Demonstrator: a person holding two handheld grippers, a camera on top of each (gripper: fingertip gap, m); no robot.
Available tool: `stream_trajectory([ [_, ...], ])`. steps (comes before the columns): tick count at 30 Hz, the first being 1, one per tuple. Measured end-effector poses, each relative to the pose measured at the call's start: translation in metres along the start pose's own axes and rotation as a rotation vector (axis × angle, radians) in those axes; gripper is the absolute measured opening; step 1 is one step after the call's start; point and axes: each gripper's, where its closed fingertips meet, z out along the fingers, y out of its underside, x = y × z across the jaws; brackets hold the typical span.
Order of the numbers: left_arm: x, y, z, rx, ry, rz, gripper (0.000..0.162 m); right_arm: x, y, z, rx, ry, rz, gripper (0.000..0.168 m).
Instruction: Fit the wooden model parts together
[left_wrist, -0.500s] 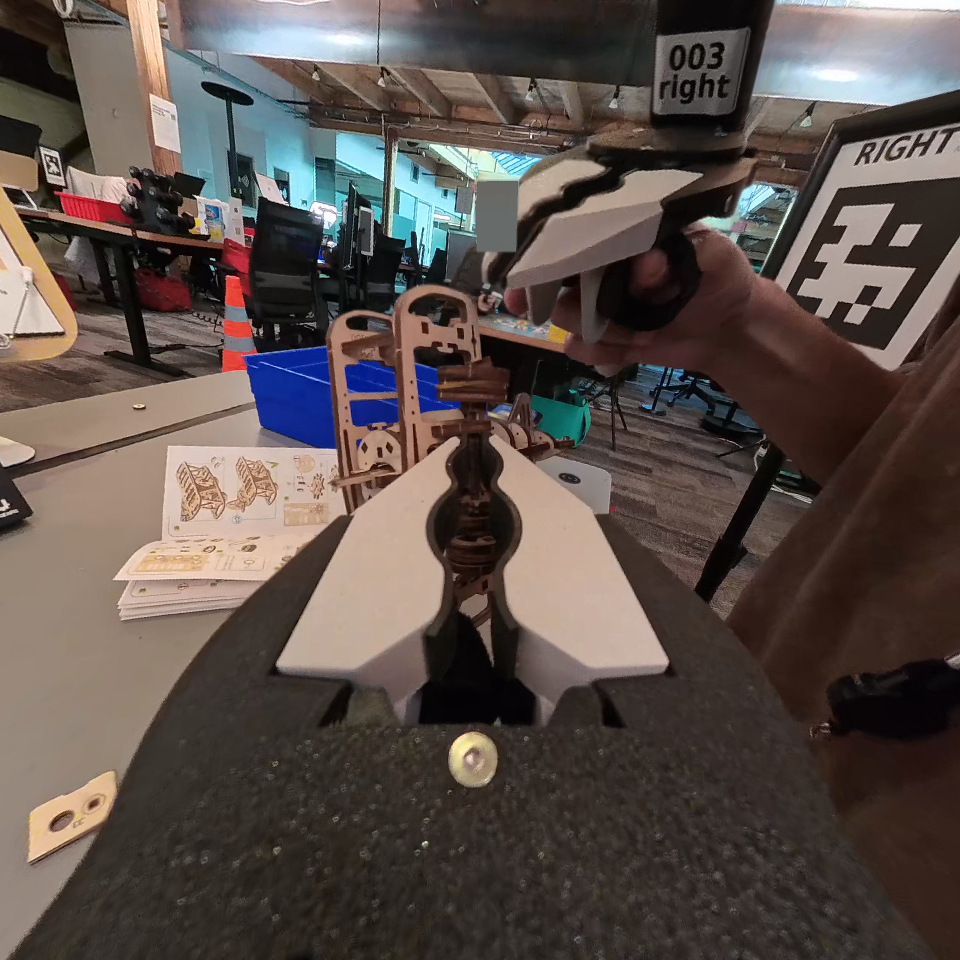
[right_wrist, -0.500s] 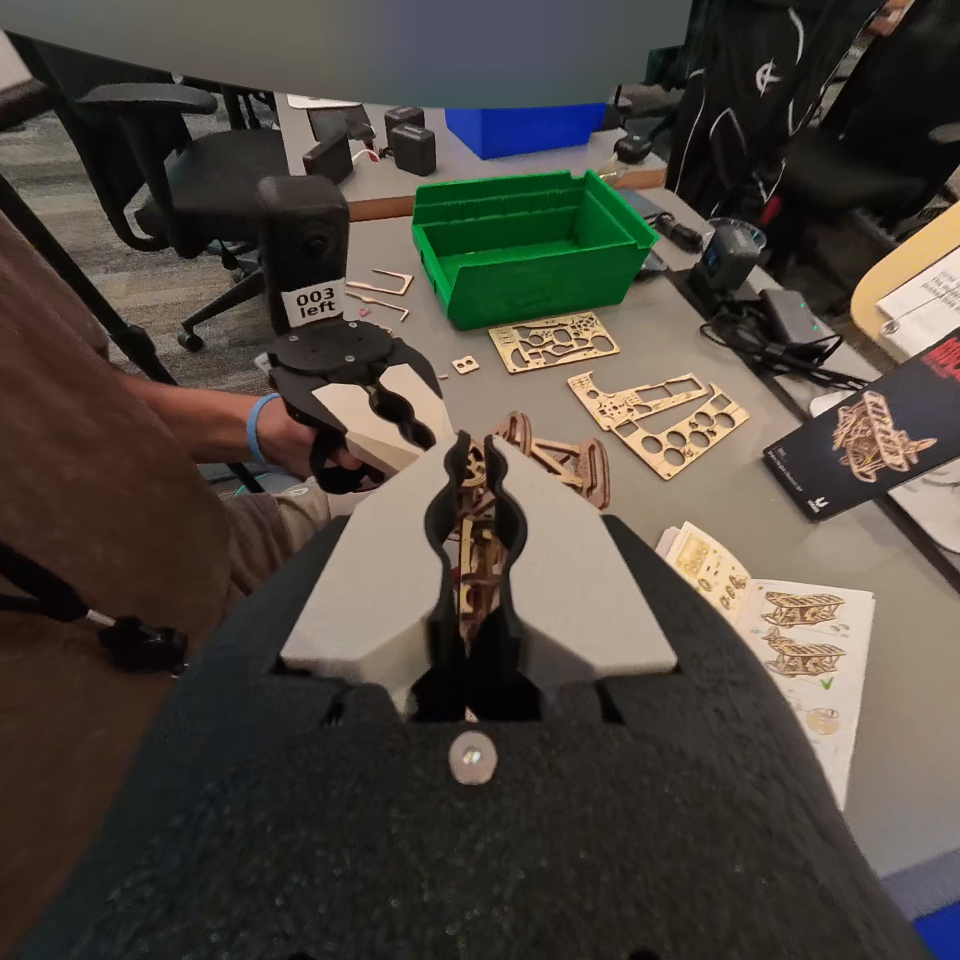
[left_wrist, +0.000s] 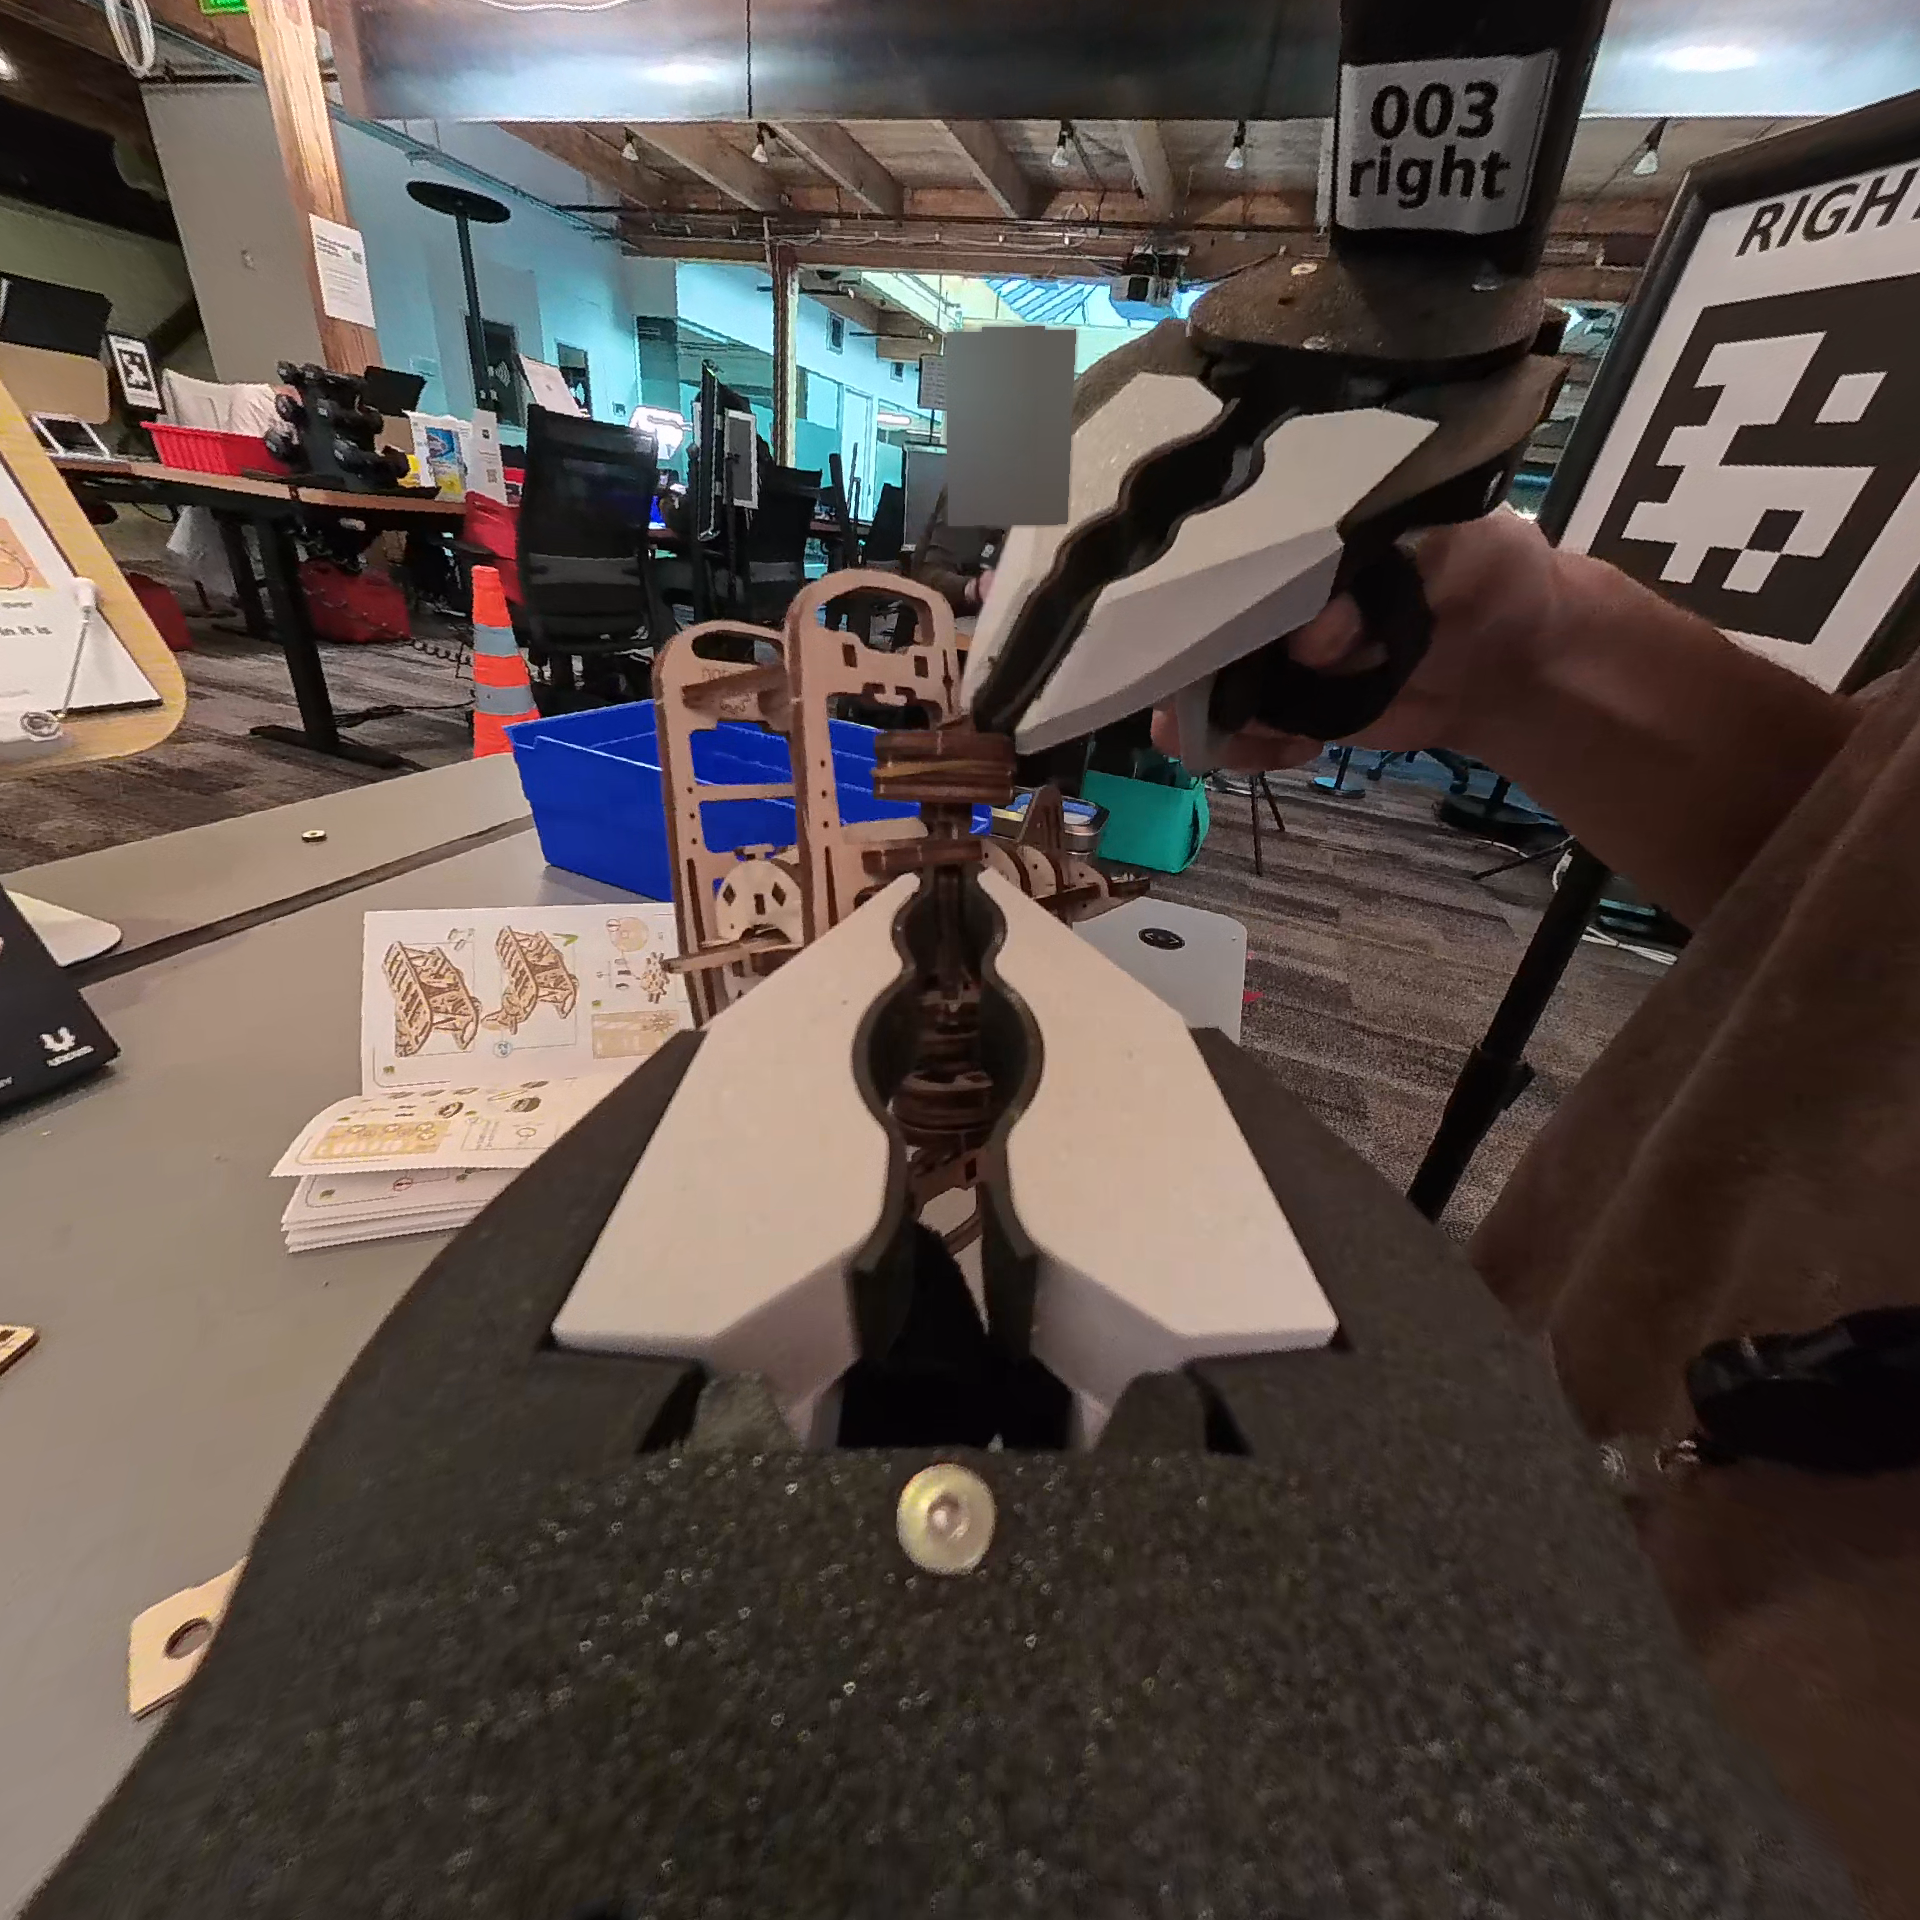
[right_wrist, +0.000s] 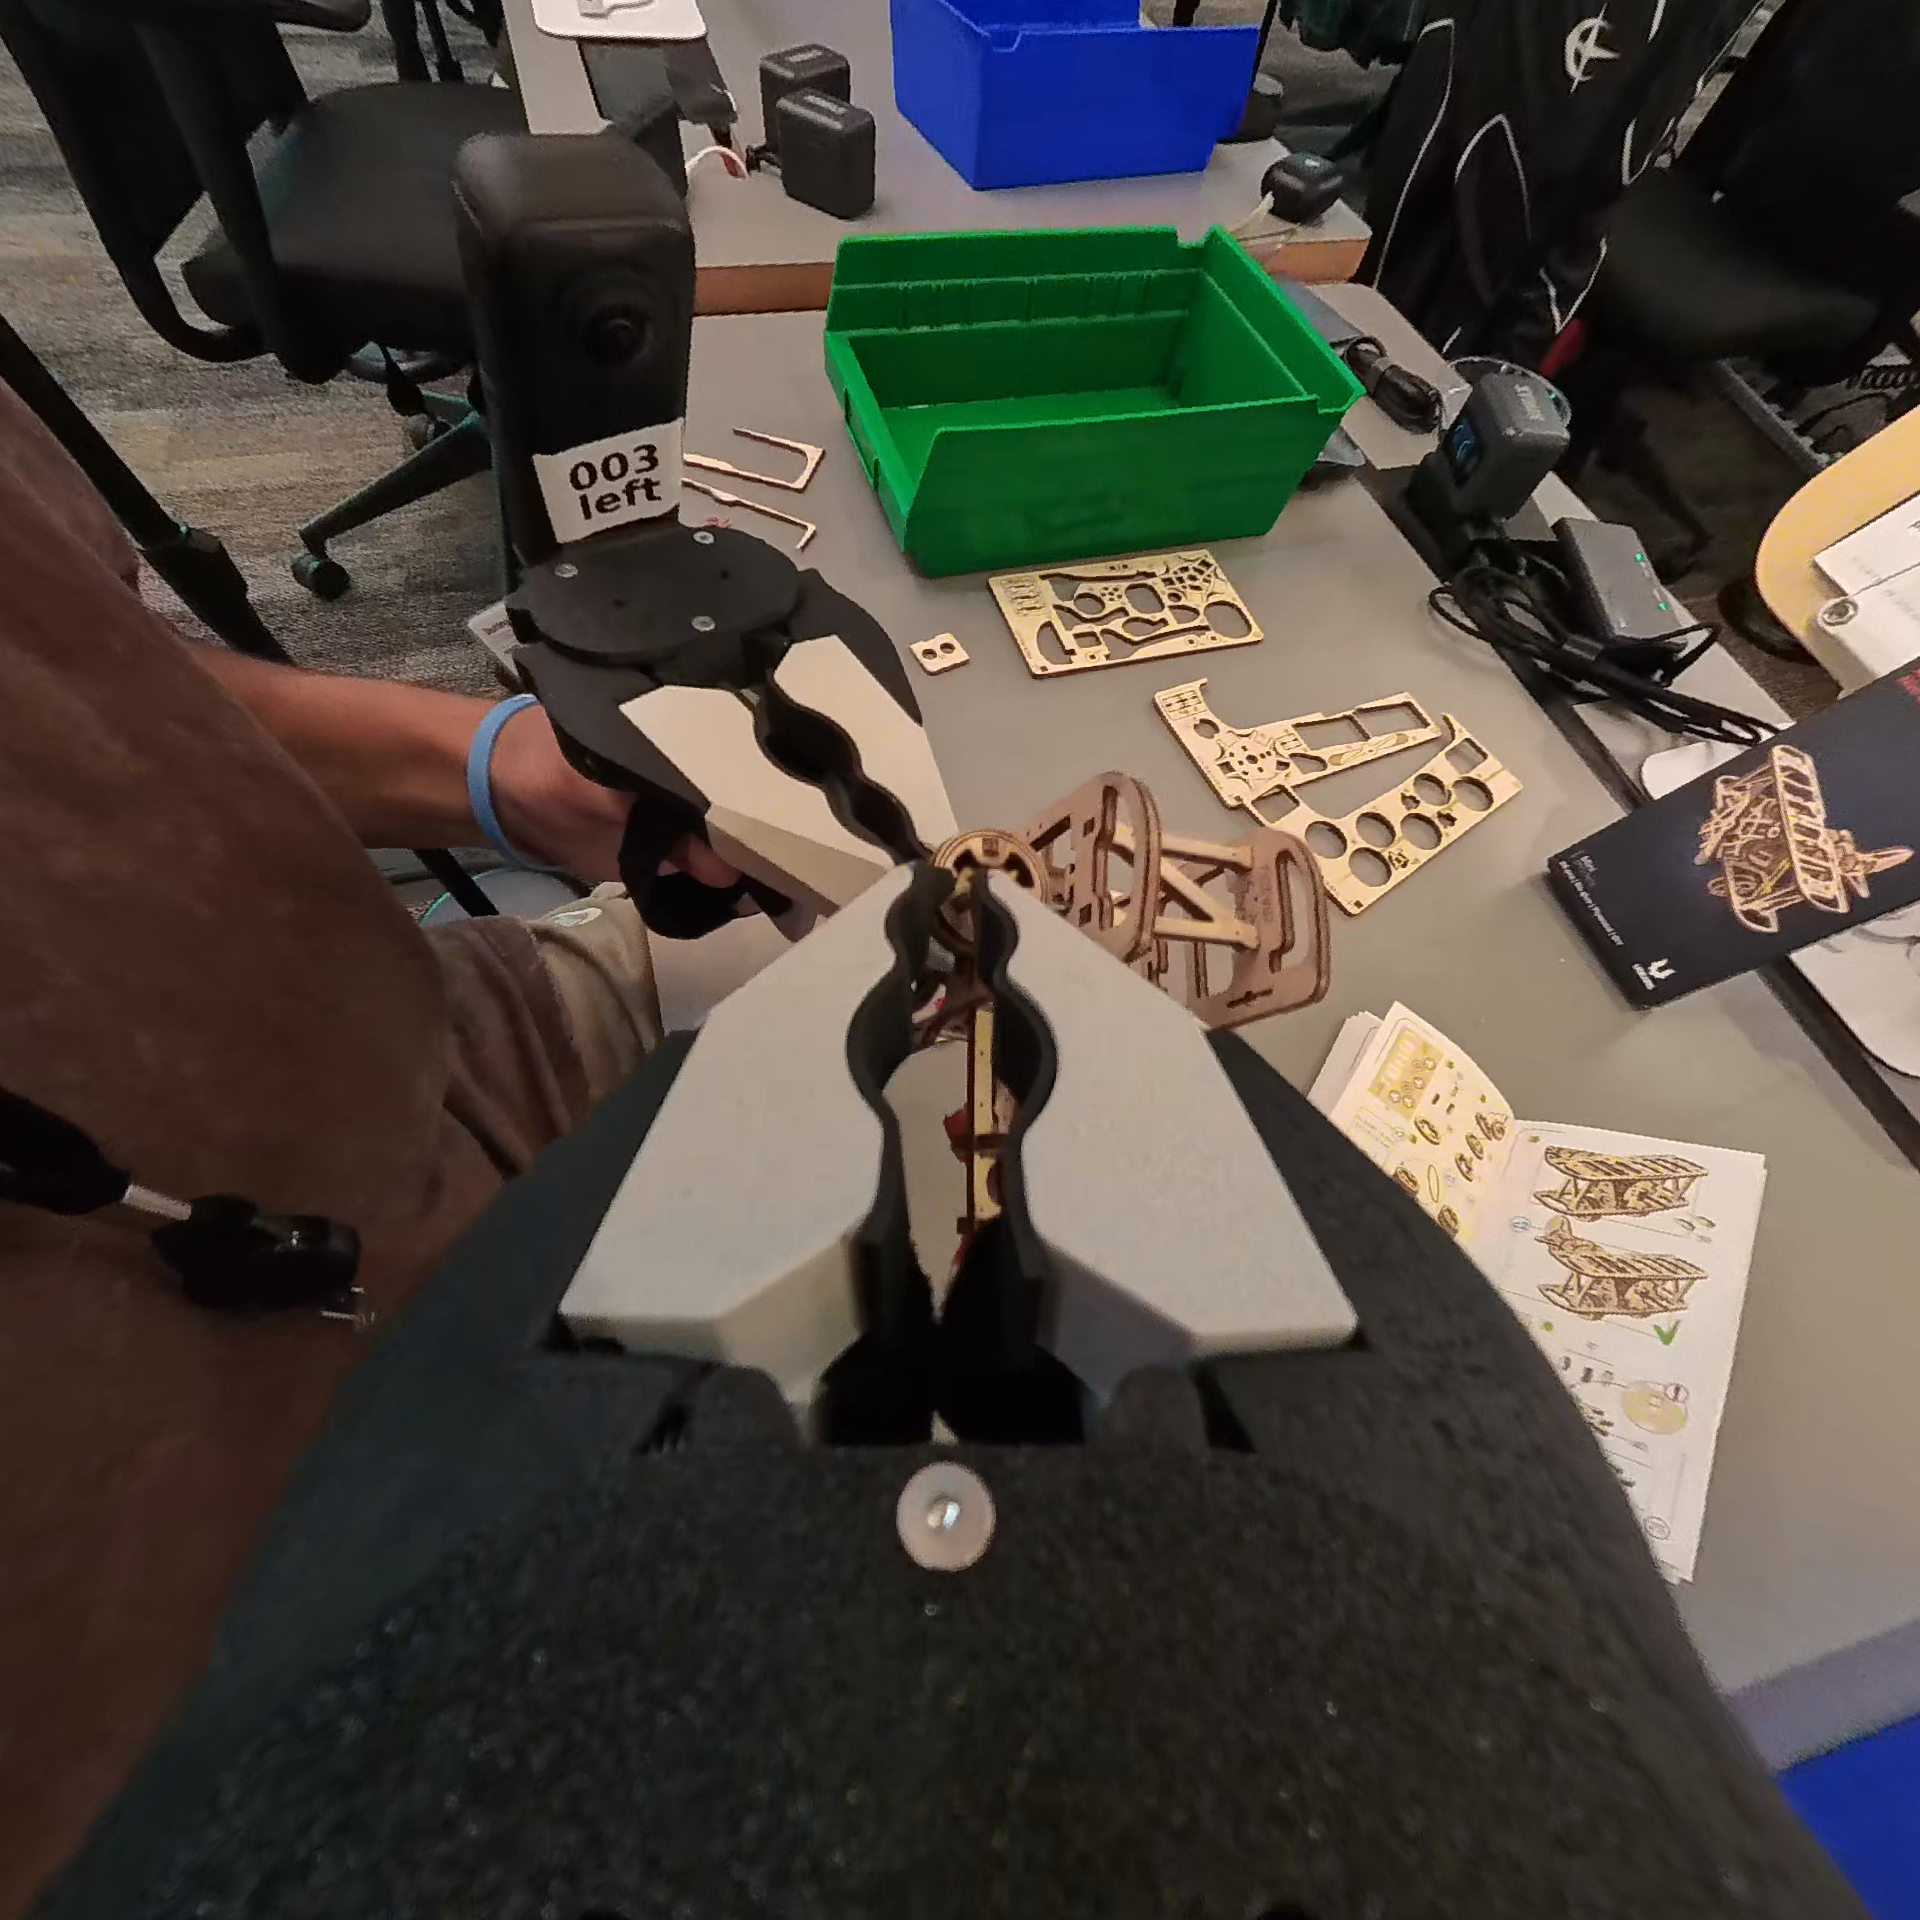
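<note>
The wooden model (left_wrist: 831, 727), a pale biplane frame with two upright wing plates, is held above the grey table (right_wrist: 1455, 1060). My left gripper (left_wrist: 945, 883) is shut on the model's shaft, which runs down the gap between its fingers. A dark stack of wooden discs (left_wrist: 940, 764) tops that shaft. My right gripper (left_wrist: 982, 717) comes in from the upper right, and its closed tips touch the disc stack. In the right wrist view, my right gripper (right_wrist: 956, 888) pinches a thin wooden strip (right_wrist: 979, 1091) edge-on. The left gripper (right_wrist: 904, 831) meets it tip to tip, with the model (right_wrist: 1174, 894) just beyond.
A green bin (right_wrist: 1091, 488) stands at the back, with a blue bin (right_wrist: 1049, 104) behind it. Two punched-out part sheets (right_wrist: 1127, 613) (right_wrist: 1340, 790) lie flat. An instruction booklet (right_wrist: 1558, 1247) and a black box (right_wrist: 1745, 831) lie right. A small offcut (left_wrist: 177, 1642) lies near the table edge. The person's torso is close. My two grippers' fingertips are within a few centimetres of each other. The left tips stand about 25 centimeters off the small offcut (left_wrist: 177, 1642).
My right gripper has come down and left from above the model until its tips touch the disc stack. My left gripper still holds the model in the same pose.
</note>
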Motion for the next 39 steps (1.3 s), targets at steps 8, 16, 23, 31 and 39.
stream_trajectory([
  [8,0.002,0.001,0.002,-0.009,-0.001,0.017,0.000,0.000,0.000,-0.007,0.020,-0.019,0.036,0.007],
  [16,0.003,0.002,0.003,-0.016,0.000,0.025,0.000,-0.001,0.002,-0.003,0.011,-0.040,0.048,0.007],
  [23,0.000,0.003,0.001,-0.025,-0.014,0.038,0.000,-0.001,-0.001,-0.007,0.013,-0.068,0.081,0.010],
  [31,0.005,0.005,0.003,-0.045,-0.007,0.072,0.000,0.003,0.009,-0.006,-0.069,-0.068,0.096,0.004],
  [39,0.007,0.008,0.004,-0.066,-0.012,0.119,0.000,0.000,0.008,-0.004,-0.056,-0.090,0.125,0.002],
])
